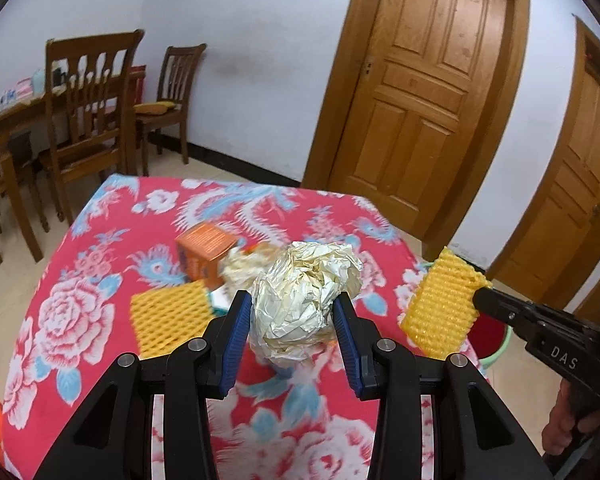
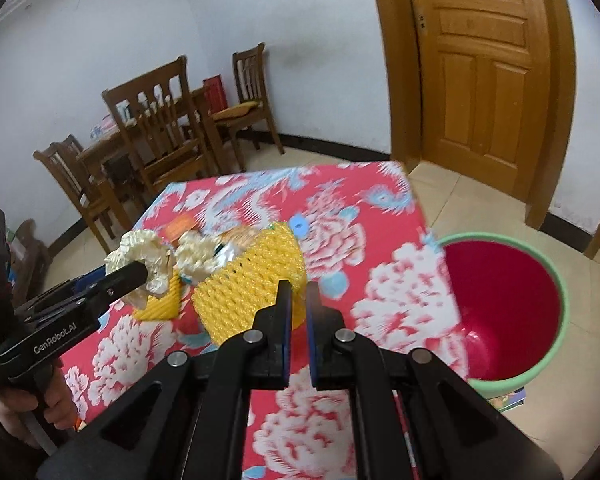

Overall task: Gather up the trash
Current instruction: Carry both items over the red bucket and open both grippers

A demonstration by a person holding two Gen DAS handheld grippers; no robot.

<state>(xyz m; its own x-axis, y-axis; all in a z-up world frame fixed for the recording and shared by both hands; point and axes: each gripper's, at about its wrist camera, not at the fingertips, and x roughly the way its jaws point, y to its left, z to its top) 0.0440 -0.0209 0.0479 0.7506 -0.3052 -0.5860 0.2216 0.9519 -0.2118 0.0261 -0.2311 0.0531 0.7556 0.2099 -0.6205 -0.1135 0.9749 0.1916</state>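
Here, left gripper point(image 1: 292, 316): blue pads pinch a crumpled ball of cream paper point(image 1: 300, 300), lifted above the table.
Right gripper point(image 2: 299, 292): fingers pressed nearly together on a yellow foam mesh sleeve point(image 2: 248, 284), held clear of the cloth.
Table: red floral cloth point(image 1: 100, 312) carries a second yellow foam sleeve point(image 1: 168, 316), an orange carton point(image 1: 204, 252) and another paper wad point(image 1: 240, 266).
Bin: a red bucket with green rim point(image 2: 508, 300) stands on the floor beside the table's right edge.
Around: wooden chairs point(image 1: 88, 108), wooden door point(image 1: 420, 92).
Hard to make out: blur smears the carton's print; the bucket's near rim is cut off behind the right gripper.
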